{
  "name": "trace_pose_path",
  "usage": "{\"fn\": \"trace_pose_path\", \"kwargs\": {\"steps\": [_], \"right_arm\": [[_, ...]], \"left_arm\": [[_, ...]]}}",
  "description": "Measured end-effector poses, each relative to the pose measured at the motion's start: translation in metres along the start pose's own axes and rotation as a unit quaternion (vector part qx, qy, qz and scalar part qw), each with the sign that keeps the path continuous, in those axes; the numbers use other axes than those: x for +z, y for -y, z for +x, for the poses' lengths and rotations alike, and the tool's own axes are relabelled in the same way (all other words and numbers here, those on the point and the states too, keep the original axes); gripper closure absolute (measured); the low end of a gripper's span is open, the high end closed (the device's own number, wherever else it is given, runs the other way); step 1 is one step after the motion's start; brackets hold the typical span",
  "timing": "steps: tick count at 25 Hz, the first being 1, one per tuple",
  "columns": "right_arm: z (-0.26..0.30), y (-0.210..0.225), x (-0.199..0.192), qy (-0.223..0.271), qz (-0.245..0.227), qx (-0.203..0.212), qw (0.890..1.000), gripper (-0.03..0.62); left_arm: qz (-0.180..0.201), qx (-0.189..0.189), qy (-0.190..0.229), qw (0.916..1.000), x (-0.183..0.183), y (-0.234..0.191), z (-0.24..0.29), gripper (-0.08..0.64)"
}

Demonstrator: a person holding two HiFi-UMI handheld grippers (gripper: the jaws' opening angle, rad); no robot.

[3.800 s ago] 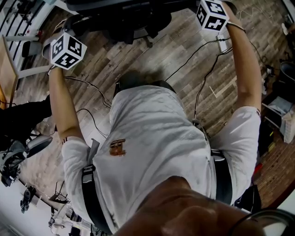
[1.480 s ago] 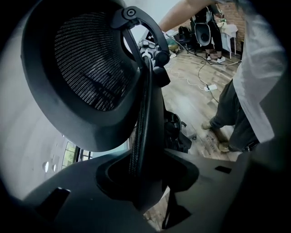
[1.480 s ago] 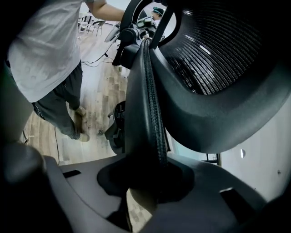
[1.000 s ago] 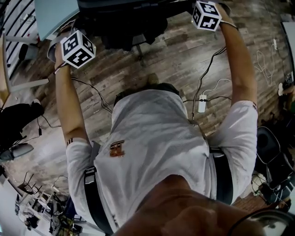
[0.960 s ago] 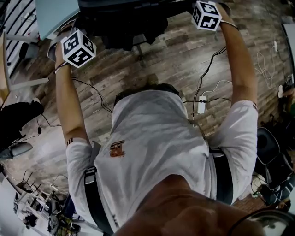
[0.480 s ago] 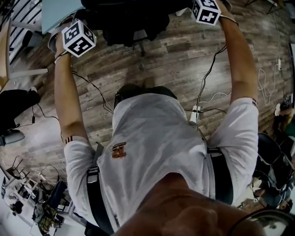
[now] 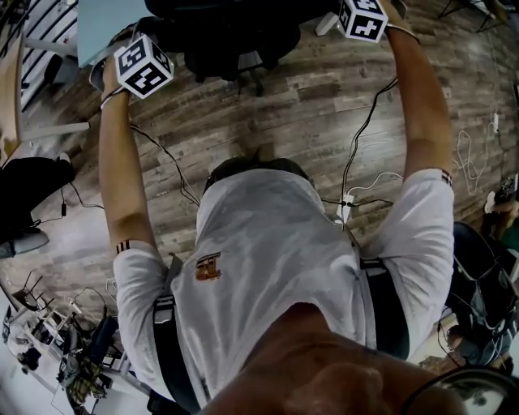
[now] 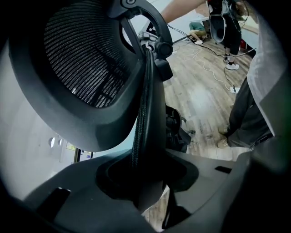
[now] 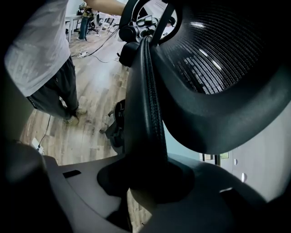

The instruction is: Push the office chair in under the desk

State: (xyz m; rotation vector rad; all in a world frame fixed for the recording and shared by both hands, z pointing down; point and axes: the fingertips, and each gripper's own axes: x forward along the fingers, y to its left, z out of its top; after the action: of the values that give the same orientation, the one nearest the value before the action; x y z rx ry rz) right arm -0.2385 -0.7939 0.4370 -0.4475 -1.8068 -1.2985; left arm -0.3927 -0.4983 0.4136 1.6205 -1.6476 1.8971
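The black office chair (image 7: 219,32) stands at the top of the head view, partly under the light blue desk (image 7: 101,20). Both arms reach forward to it. The left marker cube (image 7: 143,66) sits at the chair's left side and the right marker cube (image 7: 362,18) at its right. In the left gripper view my left gripper (image 8: 145,182) is shut on the backrest's black rim (image 8: 148,113), below the mesh headrest (image 8: 86,59). In the right gripper view my right gripper (image 9: 145,182) clamps the opposite rim (image 9: 145,100), with the headrest mesh (image 9: 213,54) above.
Black cables (image 7: 357,138) and a white power strip (image 7: 344,209) lie on the wooden floor by my feet. Another dark chair (image 7: 28,190) stands at the left, clutter at the lower left and right edges. My trouser legs (image 8: 245,113) show behind the chair.
The chair and both grippers have travelled forward toward the desk, whose blue top now shows more. The floor and power strip have slid back under me. Both grips are unchanged.
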Motion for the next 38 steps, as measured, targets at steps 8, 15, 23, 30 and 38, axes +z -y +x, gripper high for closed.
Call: {"fn": "trace_pose_path", "kwargs": {"steps": [8, 15, 23, 30, 38], "right_arm": [[0.0, 0.011, 0.0, -0.005, 0.001, -0.001, 1.0, 0.464], [0.002, 0.01, -0.003, -0.015, 0.037, -0.024, 0.999, 0.38], [-0.048, 0.014, -0.021, 0.0, 0.103, -0.07, 0.992, 0.359], [-0.113, 0.008, 0.006, 0.099, 0.204, -0.138, 0.964, 0.359], [-0.197, -0.015, 0.103, 0.335, 0.346, -0.182, 0.857, 0.362]], "left_arm": [[0.0, 0.006, 0.001, 1.0, 0.0, -0.013, 0.002, 0.391], [-0.021, 0.028, 0.021, 0.9992, 0.003, -0.01, 0.006, 0.315], [-0.042, 0.074, 0.067, 0.9941, 0.01, -0.009, -0.03, 0.29], [-0.138, 0.115, 0.192, 0.9648, 0.034, -0.007, -0.09, 0.29], [-0.286, 0.129, 0.402, 0.8598, 0.087, -0.006, -0.173, 0.291]]}}
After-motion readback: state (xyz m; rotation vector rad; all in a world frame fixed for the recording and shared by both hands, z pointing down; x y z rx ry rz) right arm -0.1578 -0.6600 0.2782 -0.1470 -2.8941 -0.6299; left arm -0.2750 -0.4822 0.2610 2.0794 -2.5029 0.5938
